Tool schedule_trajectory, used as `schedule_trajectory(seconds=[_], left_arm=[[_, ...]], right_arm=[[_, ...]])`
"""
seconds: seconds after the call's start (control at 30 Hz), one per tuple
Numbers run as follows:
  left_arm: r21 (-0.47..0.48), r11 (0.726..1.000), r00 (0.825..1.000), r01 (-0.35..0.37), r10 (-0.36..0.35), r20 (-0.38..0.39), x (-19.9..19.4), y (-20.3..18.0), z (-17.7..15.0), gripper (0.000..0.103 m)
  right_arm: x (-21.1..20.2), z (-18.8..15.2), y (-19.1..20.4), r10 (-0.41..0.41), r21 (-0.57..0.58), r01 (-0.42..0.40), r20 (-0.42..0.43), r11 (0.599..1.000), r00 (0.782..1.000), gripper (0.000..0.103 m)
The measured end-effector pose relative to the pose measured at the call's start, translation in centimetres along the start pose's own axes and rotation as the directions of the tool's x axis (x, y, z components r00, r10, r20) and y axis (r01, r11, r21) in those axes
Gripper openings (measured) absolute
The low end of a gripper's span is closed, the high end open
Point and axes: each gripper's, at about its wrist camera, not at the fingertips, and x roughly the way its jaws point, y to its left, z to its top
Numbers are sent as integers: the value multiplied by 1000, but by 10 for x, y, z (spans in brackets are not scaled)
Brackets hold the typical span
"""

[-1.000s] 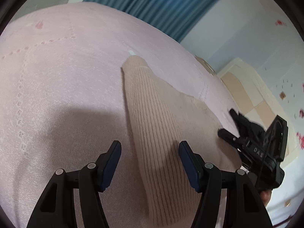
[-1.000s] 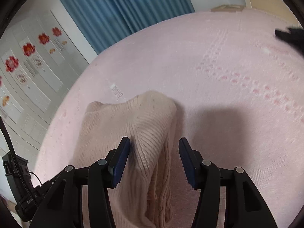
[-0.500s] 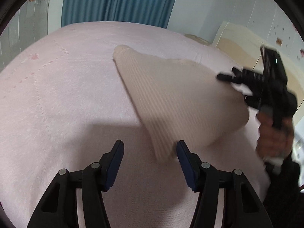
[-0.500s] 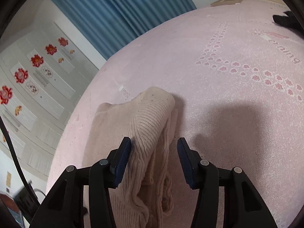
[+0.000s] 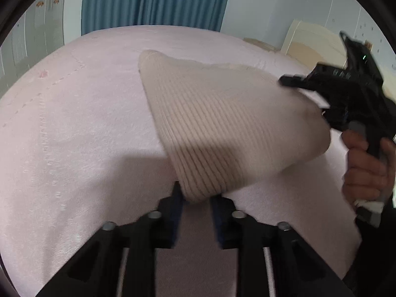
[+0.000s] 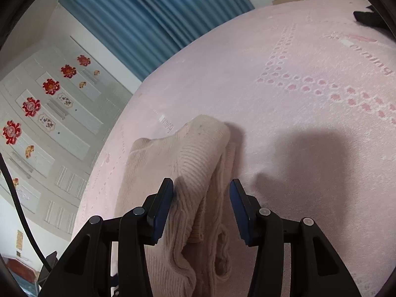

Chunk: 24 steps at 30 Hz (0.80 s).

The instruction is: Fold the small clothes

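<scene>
A beige ribbed knit garment (image 5: 222, 128) lies on the pink bedspread (image 5: 74, 136). My left gripper (image 5: 196, 199) is shut on the garment's near corner, which bunches between the blue pads. In the right wrist view the garment (image 6: 198, 173) lies folded in thick ridges, and my right gripper (image 6: 201, 198) is open with its jaws straddling the fold, the left pad touching the cloth. The right gripper also shows in the left wrist view (image 5: 346, 91), held in a hand at the garment's far right edge.
Blue curtains (image 5: 153, 0) hang behind the bed. A white wardrobe with red flower stickers (image 6: 37, 113) stands to the left. A cream headboard (image 5: 314, 39) is at the right. A black object (image 6: 368, 17) lies at the bed's far right edge.
My left gripper has closed on the garment's near corner; it was open half a second ago. The right gripper stays open over the fold, shifted slightly.
</scene>
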Motion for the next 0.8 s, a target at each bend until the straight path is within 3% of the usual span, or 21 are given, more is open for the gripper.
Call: schedule_trajectory(seconds=[0.13,0.2,0.27,0.43,0.63,0.77,0.8], left_arm=[[-93,996,997,0,7,82,-20,28,4,12],[-156,988,998,-4,14,62,-16,45,5,12],[-203,979,1000,28,-25,17,-10,56,2,12],[-176,984,999,33,-34,-2,-15,55,3,21],[-272,944,982,188,-180,56,-30,77,-3,24],[-290,913,957,288,-264,122,-45,75,-6,24],[-289,907,951,306,-275,143,-48,74,-7,32]], right_arm=[[8,-2,7,2,-13,-3,-22,1000,1000,45],[11,-4,12,4,-27,-4,-28,1000,1000,42],[14,-7,18,-3,-42,1,-32,999,999,42],[24,-11,24,-6,-42,4,-51,999,999,42],[35,-8,26,-35,-58,32,-60,998,998,38],[35,-4,33,-46,-121,41,-37,992,998,15],[32,-3,36,-42,-139,39,-18,990,999,13]])
